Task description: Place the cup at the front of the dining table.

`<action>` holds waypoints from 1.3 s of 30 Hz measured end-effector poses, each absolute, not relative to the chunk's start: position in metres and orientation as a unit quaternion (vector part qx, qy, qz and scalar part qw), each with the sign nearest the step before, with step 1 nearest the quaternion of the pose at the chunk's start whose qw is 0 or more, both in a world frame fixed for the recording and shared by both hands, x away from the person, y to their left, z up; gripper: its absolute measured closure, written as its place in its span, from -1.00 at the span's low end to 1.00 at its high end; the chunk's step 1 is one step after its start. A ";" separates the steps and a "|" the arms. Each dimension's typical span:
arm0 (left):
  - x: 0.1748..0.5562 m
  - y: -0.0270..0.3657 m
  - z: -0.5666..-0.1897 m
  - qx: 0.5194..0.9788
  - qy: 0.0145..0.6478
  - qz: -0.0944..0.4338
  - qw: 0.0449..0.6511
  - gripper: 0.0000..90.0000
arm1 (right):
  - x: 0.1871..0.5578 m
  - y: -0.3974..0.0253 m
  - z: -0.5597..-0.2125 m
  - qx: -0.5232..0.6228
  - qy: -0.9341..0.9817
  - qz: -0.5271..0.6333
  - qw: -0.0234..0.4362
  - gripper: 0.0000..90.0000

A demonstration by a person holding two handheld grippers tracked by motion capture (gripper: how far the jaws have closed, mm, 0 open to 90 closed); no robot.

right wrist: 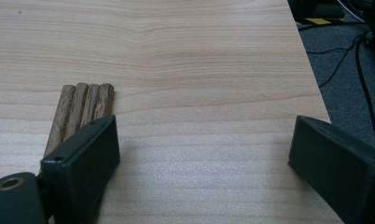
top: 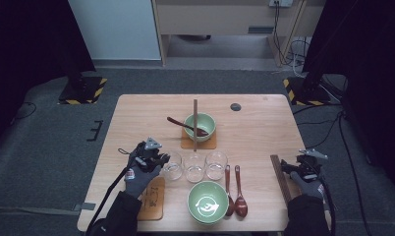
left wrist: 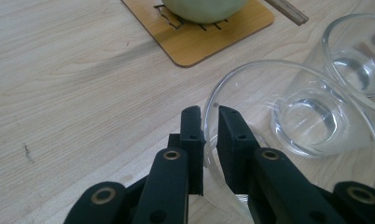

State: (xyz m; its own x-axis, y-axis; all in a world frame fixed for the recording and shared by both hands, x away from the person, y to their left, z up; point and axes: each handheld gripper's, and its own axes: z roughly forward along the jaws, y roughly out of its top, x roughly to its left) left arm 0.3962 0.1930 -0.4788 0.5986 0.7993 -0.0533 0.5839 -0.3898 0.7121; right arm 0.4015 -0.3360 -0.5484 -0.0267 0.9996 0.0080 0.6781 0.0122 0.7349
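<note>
High view overhead; claw views close, tabletop (top: 136, 118) shared.

A light wooden table (top: 136, 123) carries everything. Far of centre sits a wooden coaster (top: 187, 143) with a green bowl on it; a second coaster (top: 153, 201) lies near the left edge. Three clear glasses (top: 195, 167) stand in a row across the middle — just near of them a second green bowl (top: 208, 202), with two dark wooden spoons (top: 236, 191) beside it to the right. A bundle of chopsticks (top: 280, 177) lies by the right edge.
</note>
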 end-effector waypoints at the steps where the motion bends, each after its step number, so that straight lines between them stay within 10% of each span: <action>1: 0.396 0.193 -0.479 0.819 0.423 0.152 0.358 0.79 | 0.402 -0.336 -0.548 0.640 0.655 0.290 0.277 -0.81; 39: 0.406 0.228 -0.423 0.738 0.453 0.216 0.451 0.79 | 0.402 -0.336 -0.548 0.641 0.656 0.290 0.275 -0.83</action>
State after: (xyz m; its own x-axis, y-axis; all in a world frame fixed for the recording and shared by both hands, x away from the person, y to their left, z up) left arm 0.4056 0.2282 -0.4227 0.4966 0.8633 -0.0896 0.4728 -0.1825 0.8621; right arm 0.4018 -0.3361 -0.5484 -0.0283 0.9995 0.0114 0.6802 0.0109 0.7329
